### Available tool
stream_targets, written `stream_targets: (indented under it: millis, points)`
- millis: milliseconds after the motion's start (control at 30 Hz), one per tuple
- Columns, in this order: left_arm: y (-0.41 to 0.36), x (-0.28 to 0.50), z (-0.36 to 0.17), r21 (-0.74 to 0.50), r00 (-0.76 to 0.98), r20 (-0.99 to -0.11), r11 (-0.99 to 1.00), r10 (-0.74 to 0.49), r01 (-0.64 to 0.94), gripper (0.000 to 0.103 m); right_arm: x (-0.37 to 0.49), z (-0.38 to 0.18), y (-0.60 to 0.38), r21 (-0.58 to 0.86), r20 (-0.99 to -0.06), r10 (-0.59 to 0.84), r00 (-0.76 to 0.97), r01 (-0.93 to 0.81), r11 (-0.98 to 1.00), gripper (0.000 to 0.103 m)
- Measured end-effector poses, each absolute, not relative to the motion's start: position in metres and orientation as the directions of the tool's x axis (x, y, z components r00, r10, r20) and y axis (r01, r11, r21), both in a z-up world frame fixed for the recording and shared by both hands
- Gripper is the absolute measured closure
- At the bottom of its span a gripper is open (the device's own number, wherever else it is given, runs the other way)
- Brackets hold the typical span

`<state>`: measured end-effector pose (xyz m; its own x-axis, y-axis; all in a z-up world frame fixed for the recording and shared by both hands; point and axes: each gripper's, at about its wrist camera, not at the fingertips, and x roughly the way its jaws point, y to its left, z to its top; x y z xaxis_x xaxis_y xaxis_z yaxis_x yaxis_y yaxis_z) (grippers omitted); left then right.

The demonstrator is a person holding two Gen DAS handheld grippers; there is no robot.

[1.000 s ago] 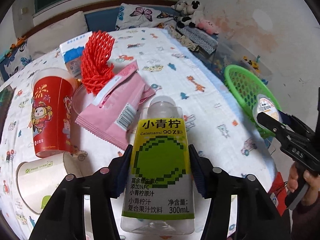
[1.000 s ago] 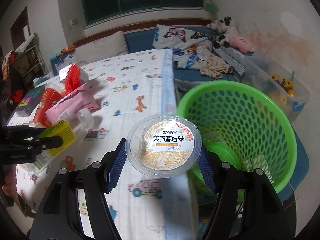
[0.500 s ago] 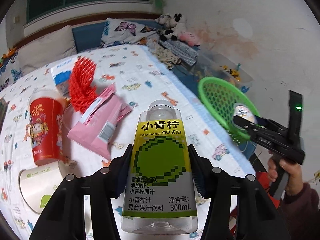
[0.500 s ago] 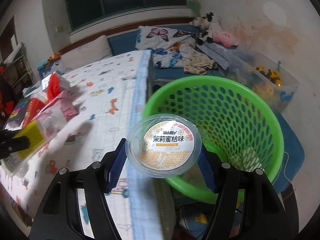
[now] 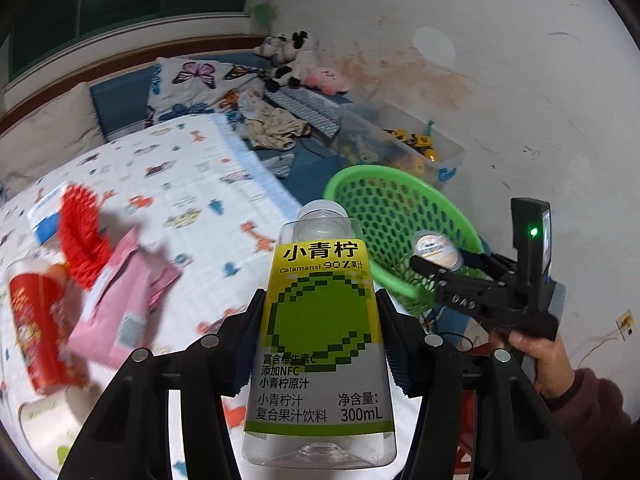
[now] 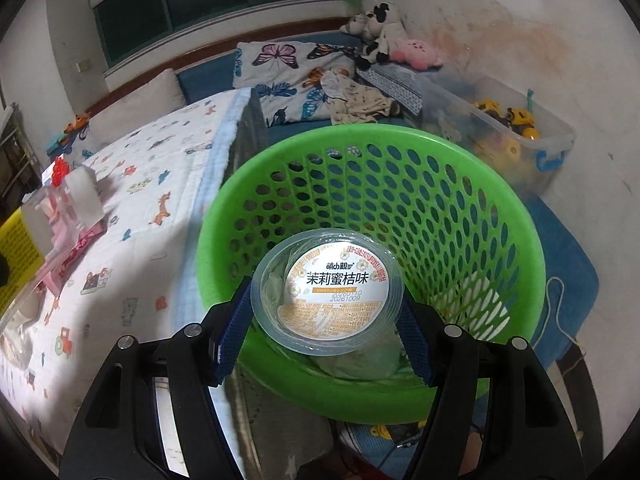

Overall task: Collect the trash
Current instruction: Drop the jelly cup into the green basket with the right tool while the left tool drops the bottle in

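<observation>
Left wrist view: left tongs [image 5: 320, 344] clamped on clear juice bottle [image 5: 320, 344] over tabletop [image 5: 192, 184] edge, green basket [image 5: 400, 216] beyond; right wrist view: right tongs [image 6: 326, 320] gripping round plastic cup [image 6: 326, 288] above basket's open mouth, beside tabletop edge.

Table [image 5: 192, 184] under cartoon-print cloth, bearing red cup [image 5: 38, 332], pink packet [image 5: 120, 300], red foam net [image 5: 82, 240], carton [image 5: 46, 216]

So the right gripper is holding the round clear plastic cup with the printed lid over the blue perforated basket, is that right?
Not quite: the basket is green, not blue, as the right wrist view shows. The right gripper does hold the round clear plastic cup over it.
</observation>
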<state>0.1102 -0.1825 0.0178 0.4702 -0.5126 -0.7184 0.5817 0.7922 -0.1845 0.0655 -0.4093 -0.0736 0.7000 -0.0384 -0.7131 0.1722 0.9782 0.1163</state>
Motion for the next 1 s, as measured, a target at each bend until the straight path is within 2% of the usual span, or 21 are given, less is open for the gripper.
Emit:
stream_targets:
  millis: [200, 300, 467, 1000]
  points:
    - [-0.210, 0.117, 0.020, -0.175, 0.451, -0.715, 0.762, -0.534, 0.624, 0.051, 0.063, -0.075, -0.417, 0.132, -0.713, -0.038, 0.700, 0.188, 0.973, 0.033]
    - [-0.223, 0.123, 0.021, -0.175, 0.441, -0.715, 0.749, -0.543, 0.638, 0.051, 0.059, -0.073, -0.420, 0.134, -0.706, -0.042, 0.707, 0.191, 0.972, 0.029]
    - [-0.247, 0.130, 0.018, -0.164, 0.423, -0.724, 0.731, -0.545, 0.662, 0.051, 0.049, -0.065, -0.426, 0.131, -0.693, -0.060, 0.718, 0.208, 0.969, 0.028]
    - [-0.351, 0.159, -0.015, -0.121, 0.287, -0.836, 0.665, -0.469, 0.737, 0.051, 0.007, -0.052, -0.466, 0.179, -0.660, -0.123, 0.741, 0.315, 0.932, 0.026]
